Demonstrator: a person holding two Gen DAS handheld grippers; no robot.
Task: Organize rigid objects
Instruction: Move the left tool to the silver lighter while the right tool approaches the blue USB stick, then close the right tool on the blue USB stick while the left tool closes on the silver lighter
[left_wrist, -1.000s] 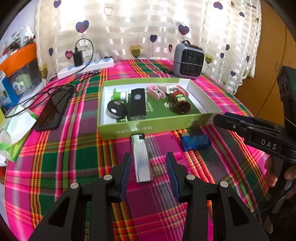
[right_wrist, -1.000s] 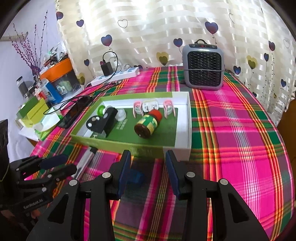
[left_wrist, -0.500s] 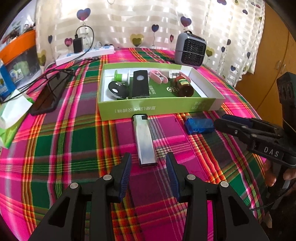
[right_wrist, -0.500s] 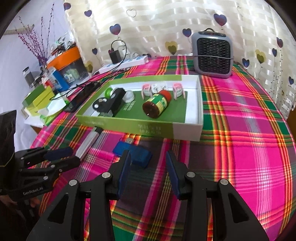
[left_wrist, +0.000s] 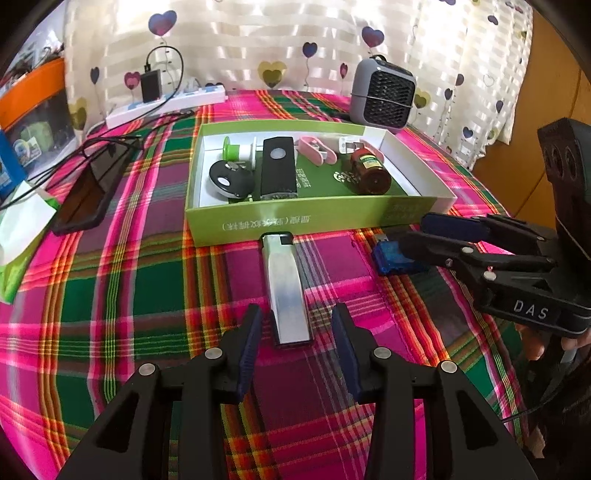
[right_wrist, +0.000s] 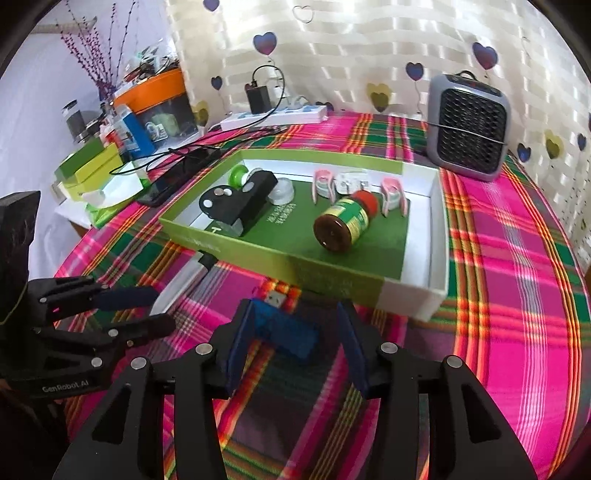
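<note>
A silver lighter (left_wrist: 286, 288) with a black cap lies on the plaid cloth in front of the green box (left_wrist: 314, 218). Its near end sits between the fingers of my left gripper (left_wrist: 297, 332), which is open and not touching it. A blue USB stick (right_wrist: 291, 332) lies near the box's front wall (right_wrist: 258, 254). My right gripper (right_wrist: 295, 325) straddles it with its jaws opening and the right pad well clear. The box holds a brown bottle (right_wrist: 343, 225), a black device (left_wrist: 279, 168), a round black item, a green spool and pink clips.
A grey fan heater (right_wrist: 467, 129) stands behind the box. A phone (left_wrist: 90, 192), cables and a white power strip (left_wrist: 166, 105) lie at the left. Green boxes and an orange-lidded tub (right_wrist: 155, 99) crowd the far left edge. The right gripper (left_wrist: 412, 230) reaches in from the right in the left wrist view.
The right gripper came down and forward over the blue USB stick, and its jaws widened around it. The left gripper stayed at the lighter's near end.
</note>
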